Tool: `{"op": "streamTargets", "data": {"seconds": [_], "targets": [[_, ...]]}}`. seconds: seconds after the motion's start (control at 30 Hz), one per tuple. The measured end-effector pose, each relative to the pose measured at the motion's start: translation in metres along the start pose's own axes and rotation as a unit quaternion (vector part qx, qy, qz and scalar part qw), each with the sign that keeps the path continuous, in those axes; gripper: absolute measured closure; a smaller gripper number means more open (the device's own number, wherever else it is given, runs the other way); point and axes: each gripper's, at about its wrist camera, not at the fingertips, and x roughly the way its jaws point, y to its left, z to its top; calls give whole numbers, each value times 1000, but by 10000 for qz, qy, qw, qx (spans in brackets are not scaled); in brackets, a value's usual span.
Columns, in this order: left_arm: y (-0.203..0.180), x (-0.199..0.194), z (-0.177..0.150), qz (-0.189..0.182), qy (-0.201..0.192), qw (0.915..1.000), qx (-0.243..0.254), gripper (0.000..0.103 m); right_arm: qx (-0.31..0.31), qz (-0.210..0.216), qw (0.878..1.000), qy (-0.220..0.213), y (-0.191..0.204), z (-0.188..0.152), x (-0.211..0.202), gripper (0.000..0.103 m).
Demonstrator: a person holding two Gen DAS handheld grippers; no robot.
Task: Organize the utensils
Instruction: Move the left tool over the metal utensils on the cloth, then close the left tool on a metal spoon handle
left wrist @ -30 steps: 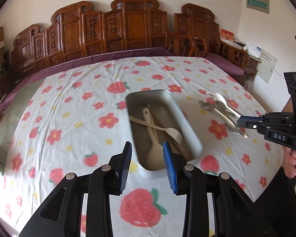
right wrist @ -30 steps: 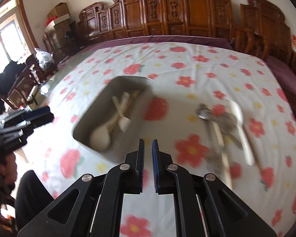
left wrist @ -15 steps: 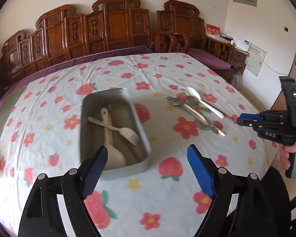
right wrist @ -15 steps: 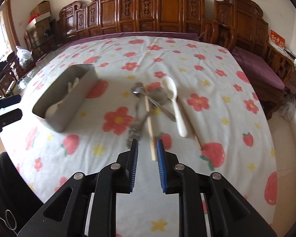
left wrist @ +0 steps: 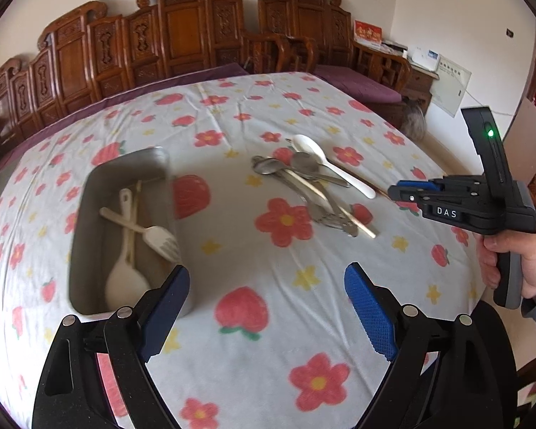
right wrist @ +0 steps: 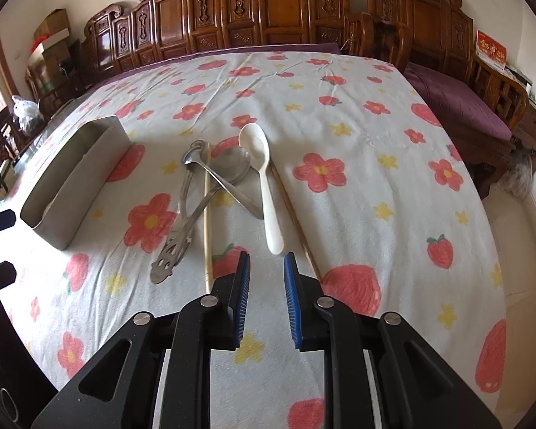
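White cloth printed with red flowers and strawberries is spread over the worktop point(left wrist: 232, 321), and on it a grey metal tray point(left wrist: 89, 193) is set towards the left of the left wrist view. Inside the tray a cream rice paddle point(left wrist: 123, 279), a cream fork point(left wrist: 159, 241) and what seem to be chopsticks are laid crossing one another. Well apart from the tray, to its right, a loose heap of utensils is seen: a white ceramic spoon point(right wrist: 262, 178), several steel spoons point(right wrist: 228, 171) with their handles overlapping, and pale chopsticks point(right wrist: 207, 221) lying alongside (one of them partly under the steel handles). The left gripper point(left wrist: 266, 295) is held above bare cloth between tray and heap; its jaws are opening wide and nothing is between them. The right gripper point(right wrist: 266, 289) is held just short of the white spoon's handle tip, its blue pads parted by a narrow gap, with nothing gripped. The right gripper's handle is clasped by a hand point(left wrist: 518, 261).
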Motion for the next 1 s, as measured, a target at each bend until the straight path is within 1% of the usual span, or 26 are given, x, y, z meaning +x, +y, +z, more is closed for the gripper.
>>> {"op": "streamTargets", "data": {"seconds": [0.07,0.2,0.33,0.4,0.43,0.5,0.57,0.7,0.83,0.9,1.0], "targets": [[-8,10,5,-89,69,9999,-19,18,75,4,10000,6,-4,0,0,82],[-23,35,15,-293,278,9990,-183,18,-8,-45,10000,27,-4,-1,-2,82],[-41,59,24,-388,457,9979,-256,19,65,23,10000,60,-10,0,-4,82],[-47,71,26,-411,562,9972,-288,26,136,63,9999,54,-14,0,-5,82],[-49,75,27,-428,607,9968,-310,28,177,94,9998,58,-16,0,-5,82],[-54,85,28,-493,705,9956,-385,38,282,160,9995,50,-20,0,-6,82],[-56,94,28,-573,809,9940,-461,44,360,228,9991,38,-23,1,-7,82],[-58,106,29,-713,933,9907,-684,49,390,267,9989,14,-24,2,-9,82],[-56,111,30,-825,958,9876,-932,52,412,317,9986,-35,-24,4,-12,82],[-55,114,31,-855,975,9864,-1006,62,404,321,9987,-50,-23,5,-13,82],[-53,117,32,-832,1021,9850,-1117,69,401,326,9986,-56,-22,5,-14,82]]}}
